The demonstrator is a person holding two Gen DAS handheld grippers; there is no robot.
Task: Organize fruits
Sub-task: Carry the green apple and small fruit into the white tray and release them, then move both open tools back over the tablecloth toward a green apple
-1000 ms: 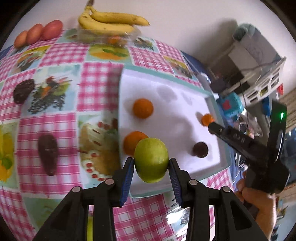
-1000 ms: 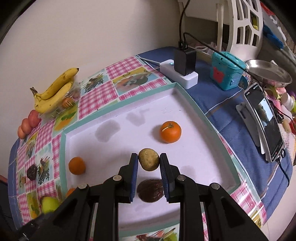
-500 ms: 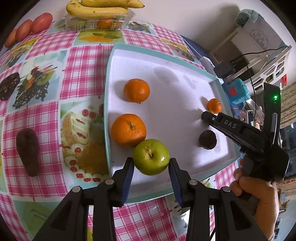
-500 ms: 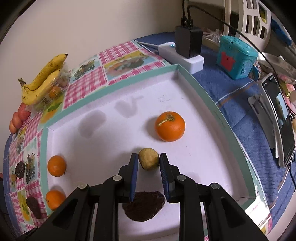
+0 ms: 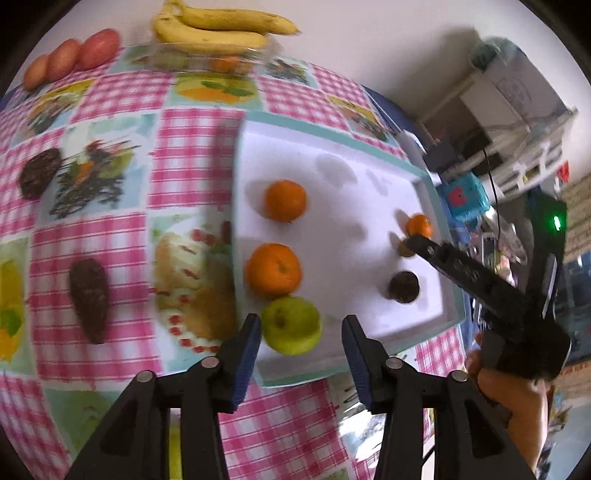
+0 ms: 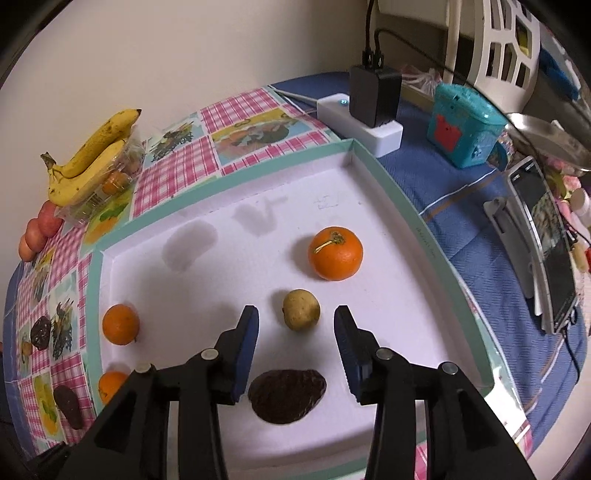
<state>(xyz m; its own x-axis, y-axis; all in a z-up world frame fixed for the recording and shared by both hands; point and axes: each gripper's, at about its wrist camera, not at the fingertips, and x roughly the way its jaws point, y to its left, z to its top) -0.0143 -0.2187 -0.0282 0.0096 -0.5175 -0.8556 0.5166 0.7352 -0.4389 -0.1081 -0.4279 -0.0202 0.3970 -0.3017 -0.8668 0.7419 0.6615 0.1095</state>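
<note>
A white tray with a teal rim (image 5: 436,199) (image 6: 424,225) lies on the checked cloth. A green apple (image 5: 291,325) rests in its near left corner beside two oranges (image 5: 273,271) (image 5: 286,199). My left gripper (image 5: 301,332) is opening, its pads standing clear of the apple between them. A small yellow-brown fruit (image 6: 301,309) sits on the tray floor between the parted pads of my right gripper (image 6: 295,321), which is also opening. An orange (image 6: 335,253) lies beyond it, a dark wrinkled fruit (image 6: 287,395) nearer me. The right gripper (image 5: 410,243) shows in the left wrist view, held by a hand (image 5: 509,398).
Bananas (image 5: 221,29) on a clear box and red fruits (image 5: 74,61) line the far edge. Two dark fruits (image 5: 90,304) (image 5: 38,171) lie on the cloth left of the tray. A power strip with charger (image 6: 369,110), a teal box (image 6: 461,122) and a phone (image 6: 550,243) stand to the right.
Both grippers have let go: the apple and the small yellow-brown fruit now lie free on the tray between parted pads. The left wrist view has pulled back a little.
</note>
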